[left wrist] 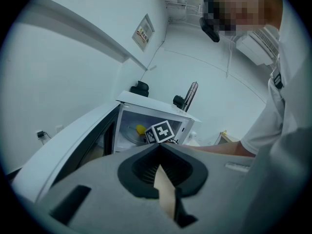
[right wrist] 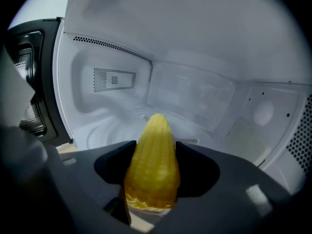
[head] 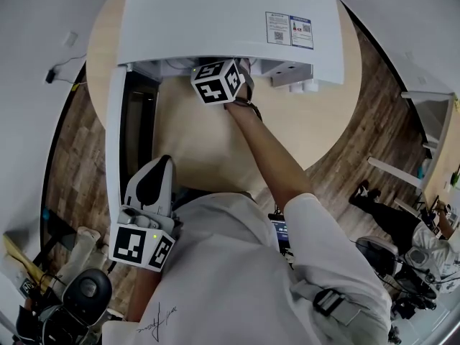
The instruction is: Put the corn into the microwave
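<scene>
A yellow corn cob (right wrist: 152,160) stands tip-forward between the jaws of my right gripper (right wrist: 152,149), which is shut on it. It is held inside the white microwave's cavity, above the glass turntable (right wrist: 112,126). From the head view the microwave (head: 230,20) sits at the table's far side with its door (head: 115,142) swung open to the left. My right gripper's marker cube (head: 215,82) is at the opening, its jaws hidden under the top. In the left gripper view the corn (left wrist: 140,129) shows inside the cavity. My left gripper (head: 154,184) hangs back near my body, shut and empty.
The microwave stands on a round wooden table (head: 201,142). The open door runs along the table's left part. A black chair base (head: 86,290) is on the floor at lower left. Another person (head: 402,228) sits off to the right on the wood floor.
</scene>
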Demonstrator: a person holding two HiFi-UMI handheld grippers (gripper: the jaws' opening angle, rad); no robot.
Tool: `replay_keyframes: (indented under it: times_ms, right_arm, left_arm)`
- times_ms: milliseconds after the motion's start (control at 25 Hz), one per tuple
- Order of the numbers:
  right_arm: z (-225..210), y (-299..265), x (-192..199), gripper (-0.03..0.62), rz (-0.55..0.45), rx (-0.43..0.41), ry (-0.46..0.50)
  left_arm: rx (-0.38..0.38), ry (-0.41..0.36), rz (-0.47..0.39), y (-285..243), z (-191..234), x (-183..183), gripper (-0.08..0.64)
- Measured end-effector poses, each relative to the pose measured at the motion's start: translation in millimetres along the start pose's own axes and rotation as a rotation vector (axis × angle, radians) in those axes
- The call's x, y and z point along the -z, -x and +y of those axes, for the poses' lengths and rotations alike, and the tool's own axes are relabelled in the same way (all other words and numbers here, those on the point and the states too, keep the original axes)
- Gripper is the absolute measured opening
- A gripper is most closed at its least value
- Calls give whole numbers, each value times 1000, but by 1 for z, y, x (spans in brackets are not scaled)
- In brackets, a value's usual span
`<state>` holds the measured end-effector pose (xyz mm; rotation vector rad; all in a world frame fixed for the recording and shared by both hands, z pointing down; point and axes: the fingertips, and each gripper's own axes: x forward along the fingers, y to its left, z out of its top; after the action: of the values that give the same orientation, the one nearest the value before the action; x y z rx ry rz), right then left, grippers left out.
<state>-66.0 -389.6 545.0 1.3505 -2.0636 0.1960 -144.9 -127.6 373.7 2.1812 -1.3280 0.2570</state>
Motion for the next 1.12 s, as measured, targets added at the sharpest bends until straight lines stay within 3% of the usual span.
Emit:
replay_keyframes:
  times_ms: [360,1120]
  right_arm:
    - [-5,3,2,338,-9,-17,-20]
    - [0,31,1,345,-27,-57,-38]
  left_arm:
    - [-2,-3,-11,2,-3,0,-6]
    - [11,-22,-34,5,-23,0,-6]
